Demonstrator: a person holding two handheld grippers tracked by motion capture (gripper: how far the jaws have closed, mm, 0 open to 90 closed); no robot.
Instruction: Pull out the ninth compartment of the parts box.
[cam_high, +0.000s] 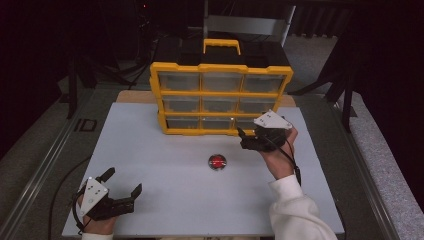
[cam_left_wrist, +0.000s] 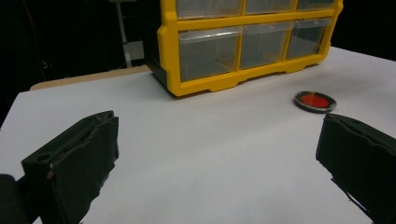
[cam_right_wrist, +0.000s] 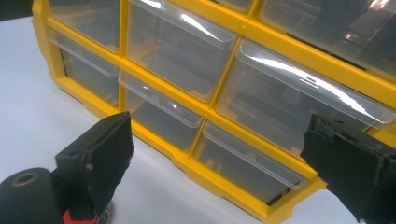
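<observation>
A yellow organiser (cam_high: 220, 92) with three rows of clear plastic drawers stands upright at the back of the white table (cam_high: 165, 200). A small round red disc (cam_high: 217, 161) with a dark rim lies flat in front of it. My right gripper (cam_high: 241, 139) is open and empty, held close to the organiser's bottom right drawer (cam_right_wrist: 247, 163), whose front sits between the spread jaws without touching them. My left gripper (cam_high: 122, 182) hovers open and empty near the table's front left corner. From there the disc (cam_left_wrist: 315, 101) lies ahead to the right, well beyond the jaws, and the organiser (cam_left_wrist: 243, 70) stands farther back.
The organiser carries a yellow handle (cam_high: 221, 45) on top, and all its drawers look shut. Dark floor and metal frame legs surround the table. A bare wooden strip (cam_left_wrist: 88, 77) runs along the table's back edge.
</observation>
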